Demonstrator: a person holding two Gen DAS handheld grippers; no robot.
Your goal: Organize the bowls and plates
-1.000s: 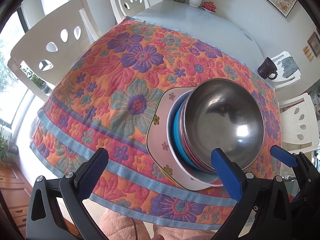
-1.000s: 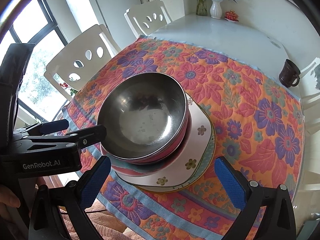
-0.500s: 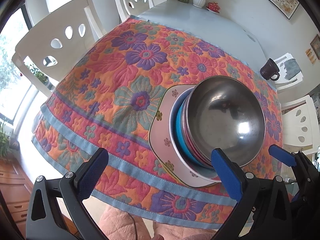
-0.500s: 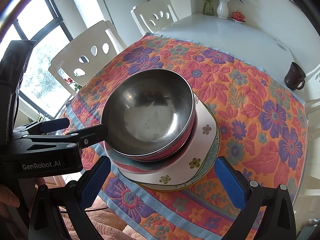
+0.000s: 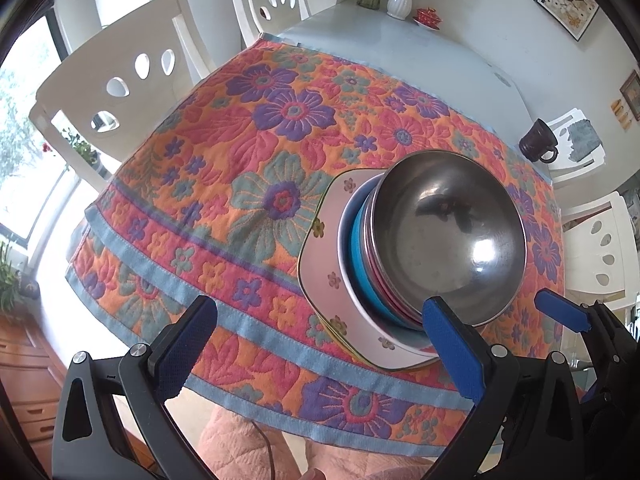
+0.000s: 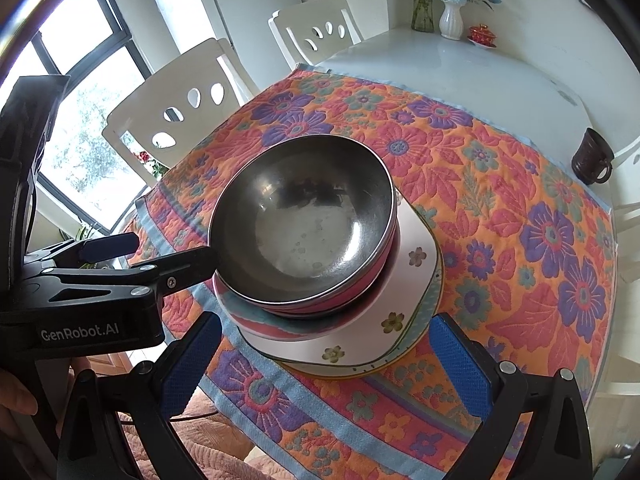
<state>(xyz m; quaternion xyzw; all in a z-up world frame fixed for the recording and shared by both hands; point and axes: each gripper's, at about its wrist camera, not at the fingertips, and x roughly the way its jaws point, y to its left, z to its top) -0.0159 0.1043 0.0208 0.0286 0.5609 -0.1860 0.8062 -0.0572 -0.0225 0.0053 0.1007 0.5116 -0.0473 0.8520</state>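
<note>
Here the whole stack (image 6: 320, 280) sits near the front edge of the surface (image 6: 460, 64), on the floral cloth (image 5: 248, 152): a steel bowl (image 6: 304, 220) nested on pink and blue bowls, those on a white flowered plate (image 6: 412, 280) with another plate rim peeping out beneath. Both tools hang over that front edge with nothing held. The left gripper (image 5: 320, 336) has its fingers spread wide, one blue pad just beside the steel bowl's near rim; whether it touches cannot be told. The right gripper (image 6: 324, 352) is equally wide apart, framing the plate's near edge.

The steel bowl is probably light, stiff and slick, so a pinch across its thin rim should serve better than any hold on the curved wall. The plates look like ceramic: heavier, chippable, best taken at the overhanging rim. Lifting the stack whole would likely let the nested bowls slide.
</note>
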